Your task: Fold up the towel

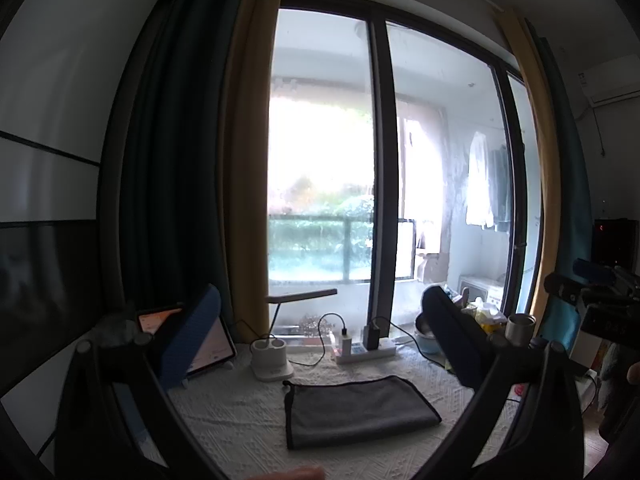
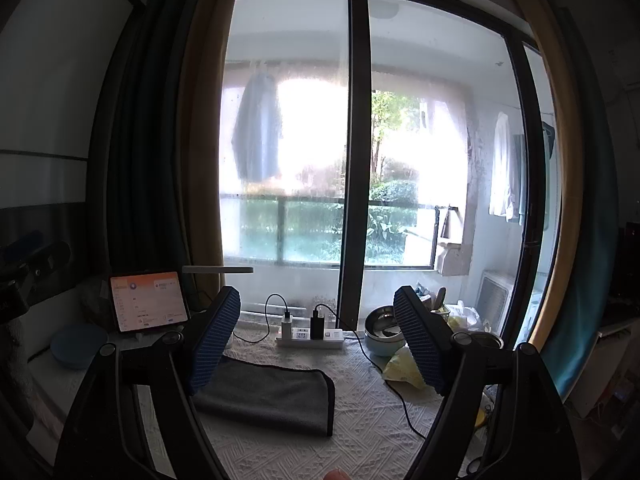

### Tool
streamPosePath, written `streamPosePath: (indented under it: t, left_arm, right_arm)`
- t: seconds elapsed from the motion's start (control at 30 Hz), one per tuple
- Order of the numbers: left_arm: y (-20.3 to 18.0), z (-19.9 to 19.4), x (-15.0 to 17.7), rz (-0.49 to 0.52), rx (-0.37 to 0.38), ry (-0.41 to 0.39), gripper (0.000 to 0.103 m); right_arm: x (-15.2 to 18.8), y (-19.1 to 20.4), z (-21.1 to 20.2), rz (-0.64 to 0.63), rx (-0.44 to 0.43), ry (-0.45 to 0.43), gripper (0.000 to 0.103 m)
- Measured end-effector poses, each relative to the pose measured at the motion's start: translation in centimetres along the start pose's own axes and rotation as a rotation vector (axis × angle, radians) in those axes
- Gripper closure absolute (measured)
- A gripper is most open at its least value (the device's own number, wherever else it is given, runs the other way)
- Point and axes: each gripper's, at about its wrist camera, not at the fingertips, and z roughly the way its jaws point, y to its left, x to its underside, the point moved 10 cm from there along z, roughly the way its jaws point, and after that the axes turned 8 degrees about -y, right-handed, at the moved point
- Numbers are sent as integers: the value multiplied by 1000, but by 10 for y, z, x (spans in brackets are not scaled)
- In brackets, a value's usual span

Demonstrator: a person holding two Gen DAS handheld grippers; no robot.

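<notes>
Both hand-held grippers hung wide open and empty above the grey towel (image 1: pixel 360 410) on the counter (image 1: pixel 228 412).
Risk, judging by the layout: the right hand-held gripper (image 2: pixel 316 340) or the left hand-held gripper (image 1: pixel 320 332) could snag the charger cable (image 2: pixel 384 372) nearby.

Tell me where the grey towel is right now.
The grey towel lies folded flat on the white textured cloth, centre of both wrist views, just in front of the white power strip and right of the tablet.
</notes>
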Motion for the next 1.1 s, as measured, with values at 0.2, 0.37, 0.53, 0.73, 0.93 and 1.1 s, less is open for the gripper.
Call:
streamPosePath:
  t: [0.2, 0.37, 0.53, 0.73, 0.93, 1.1]
  left_arm:
    - [-1, -1, 2, -1, 0, 2, 1]
    - [-1, -1, 2, -2, 0, 3, 1]
    - [-1, -1, 2, -2, -1, 3, 1]
    - [-3, -3, 4, -1, 0, 7, 1]
    - [-3, -3, 4, -2, 0, 8, 1]
    - [-9, -7, 10, -2, 6, 14, 1]
  right_arm:
    - [10, 0, -1, -1, -4, 7, 21]
    - [10, 1, 0, -1, -4, 8, 21]
    - [10, 1, 0, -1, -5, 8, 21]
    - [11, 1, 0, -1, -6, 10, 21]
    - [10, 1, 0, -1, -5, 11, 21]
    - [13, 2, 0, -1, -8, 14, 21]
